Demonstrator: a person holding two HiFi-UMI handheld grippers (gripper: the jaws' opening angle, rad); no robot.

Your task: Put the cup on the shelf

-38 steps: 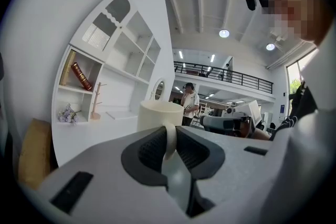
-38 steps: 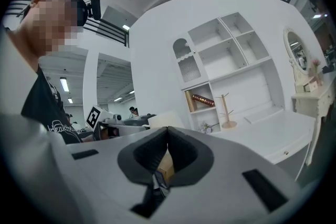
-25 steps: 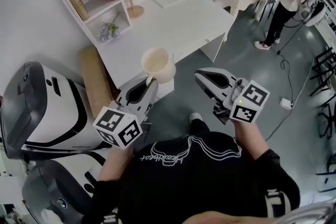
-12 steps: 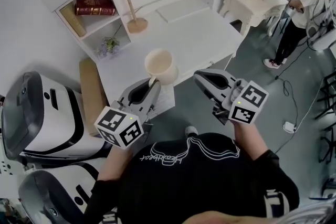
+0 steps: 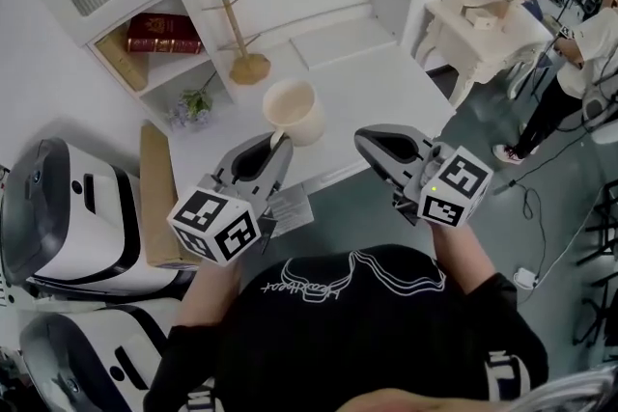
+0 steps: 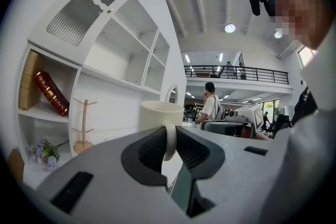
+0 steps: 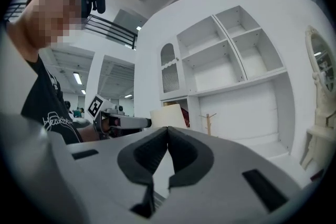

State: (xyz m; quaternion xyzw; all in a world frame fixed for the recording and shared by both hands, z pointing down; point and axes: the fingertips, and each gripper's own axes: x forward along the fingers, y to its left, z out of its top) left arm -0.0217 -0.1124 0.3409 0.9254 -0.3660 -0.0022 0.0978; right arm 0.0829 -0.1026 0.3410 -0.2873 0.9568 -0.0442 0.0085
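Above tabletop (image 5: 386, 96), before mug tree (image 5: 249, 66) and red book (image 5: 159, 32): cup (image 5: 293, 111) upright, mouth up, handle clamped by left hand-held gripper (image 5: 278, 144); right hand-held gripper (image 5: 372, 142) closed, empty.

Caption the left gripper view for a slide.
Left gripper grips a cream cup by its handle, facing the white shelf unit.

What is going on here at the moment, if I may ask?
A person holds a gripper in each hand. The left gripper is shut on the handle of a cream cup, upright near the white desk, in front of the shelf unit. The right gripper is shut and empty. The cup is not yet on a shelf.
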